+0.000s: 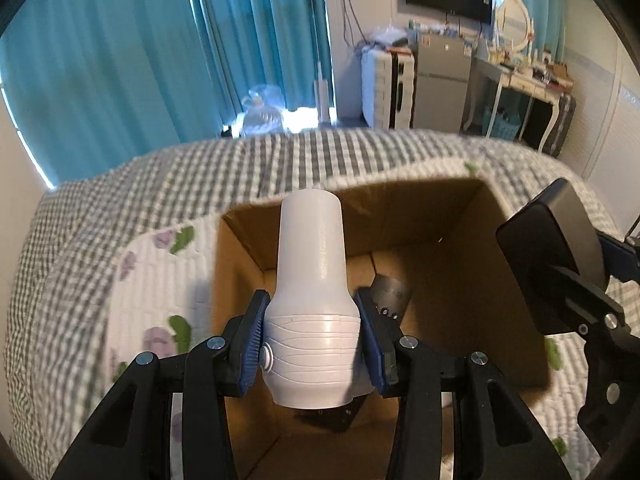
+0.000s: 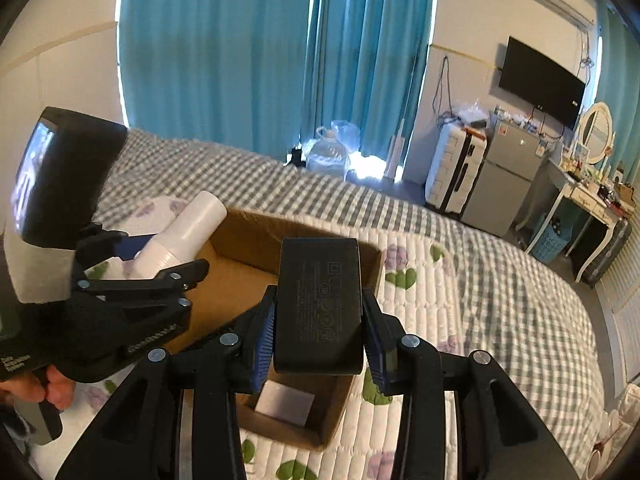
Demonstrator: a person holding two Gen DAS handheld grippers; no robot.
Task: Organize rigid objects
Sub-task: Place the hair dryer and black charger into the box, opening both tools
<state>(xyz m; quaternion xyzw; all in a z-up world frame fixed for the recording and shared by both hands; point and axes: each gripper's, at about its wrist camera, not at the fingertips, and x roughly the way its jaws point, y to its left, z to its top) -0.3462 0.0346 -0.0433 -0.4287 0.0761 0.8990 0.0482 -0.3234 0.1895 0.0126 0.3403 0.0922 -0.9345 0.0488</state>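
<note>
We see a smooth, matt white plastic bottle (image 1: 311,280) with fine ridges, a matt black plastic adapter (image 2: 319,306) with faint print, a plain brown cardboard box (image 1: 460,248), quilted cloth bedding (image 2: 460,280), and ribbed blue pads on the fingers (image 1: 251,344).

The white bottle (image 1: 310,300) hides much of the box (image 1: 460,248) floor ahead; print on the adapter (image 2: 320,304) is too small to read.

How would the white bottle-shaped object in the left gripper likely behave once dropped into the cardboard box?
The white bottle-shaped object looks like rigid plastic, so it probably keeps its shape. Its round body may roll inside the cardboard box. Its smooth neck looks slippery.
</note>
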